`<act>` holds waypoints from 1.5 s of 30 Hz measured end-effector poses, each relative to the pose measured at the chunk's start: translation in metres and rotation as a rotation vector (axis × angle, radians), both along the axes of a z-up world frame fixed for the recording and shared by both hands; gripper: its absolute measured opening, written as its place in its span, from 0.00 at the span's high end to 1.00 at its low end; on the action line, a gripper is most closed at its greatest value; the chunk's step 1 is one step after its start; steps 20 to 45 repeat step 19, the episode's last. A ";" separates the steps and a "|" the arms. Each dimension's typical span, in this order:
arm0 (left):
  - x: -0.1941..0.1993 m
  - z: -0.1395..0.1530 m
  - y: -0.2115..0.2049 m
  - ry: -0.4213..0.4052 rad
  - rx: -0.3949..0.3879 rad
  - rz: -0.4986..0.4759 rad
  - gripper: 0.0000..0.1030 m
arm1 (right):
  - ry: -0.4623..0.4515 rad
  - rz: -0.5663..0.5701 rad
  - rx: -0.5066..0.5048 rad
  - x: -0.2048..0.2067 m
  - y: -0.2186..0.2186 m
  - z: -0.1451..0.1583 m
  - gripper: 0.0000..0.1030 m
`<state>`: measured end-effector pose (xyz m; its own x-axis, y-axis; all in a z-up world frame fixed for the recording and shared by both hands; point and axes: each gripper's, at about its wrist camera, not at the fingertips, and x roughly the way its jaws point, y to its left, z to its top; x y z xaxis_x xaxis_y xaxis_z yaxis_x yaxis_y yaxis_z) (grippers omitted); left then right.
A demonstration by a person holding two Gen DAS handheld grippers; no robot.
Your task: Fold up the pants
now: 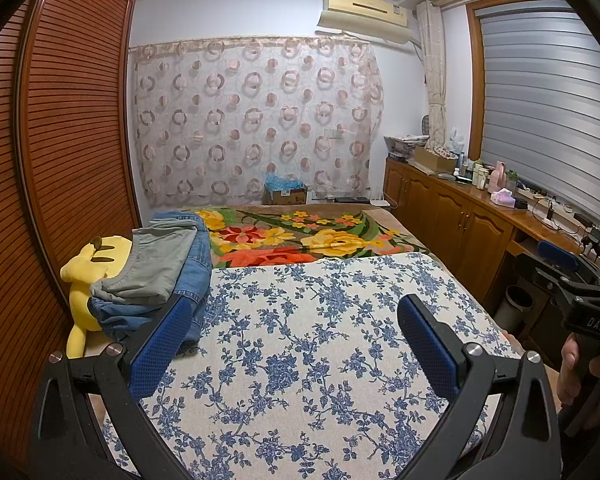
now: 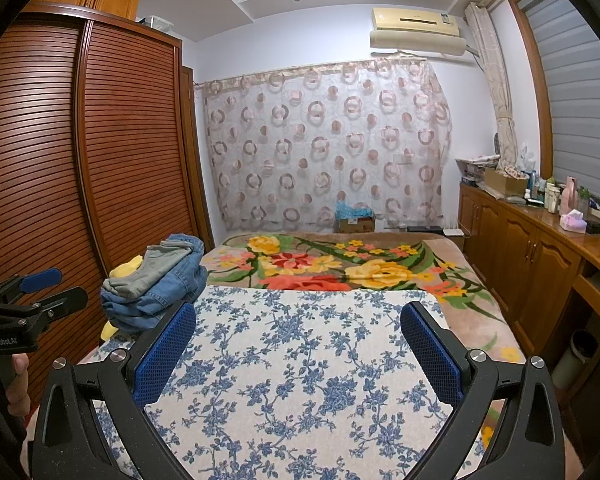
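Note:
A pile of pants lies at the bed's left edge: grey-green pants [image 1: 160, 260] on top of blue jeans [image 1: 192, 276]. In the right wrist view the grey pants [image 2: 160, 268] and jeans [image 2: 156, 300] show left of centre. My left gripper [image 1: 296, 320] is open and empty above the blue-flowered cloth [image 1: 320, 340], its left finger close in front of the jeans. My right gripper [image 2: 298, 328] is open and empty above the same cloth [image 2: 300, 360]. The right gripper also shows at the right edge of the left wrist view [image 1: 572, 276].
A yellow plush toy [image 1: 88, 276] lies under the pile by the slatted wardrobe [image 1: 60, 140]. A flowered blanket [image 1: 300, 240] covers the bed's far half. Wooden cabinets [image 2: 532, 264] with bottles run along the right wall. A bin [image 1: 514, 304] stands beside the bed.

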<state>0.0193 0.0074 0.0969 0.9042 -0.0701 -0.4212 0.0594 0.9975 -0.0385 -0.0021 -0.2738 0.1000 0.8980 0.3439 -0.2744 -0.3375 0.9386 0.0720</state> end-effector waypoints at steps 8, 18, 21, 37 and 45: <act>0.000 0.000 -0.001 0.000 0.001 0.000 0.00 | 0.000 -0.001 0.000 0.000 0.000 0.000 0.01; 0.000 0.000 -0.001 0.000 0.001 -0.001 0.00 | 0.000 0.000 0.002 -0.001 0.000 -0.001 0.01; 0.000 0.000 -0.001 0.000 0.002 -0.001 0.00 | 0.000 0.001 0.002 -0.001 -0.001 -0.001 0.01; 0.000 0.000 -0.001 0.000 0.002 -0.001 0.00 | 0.000 0.001 0.002 -0.001 -0.001 -0.001 0.01; 0.000 0.000 -0.001 0.000 0.002 -0.001 0.00 | 0.000 0.001 0.002 -0.001 -0.001 -0.001 0.01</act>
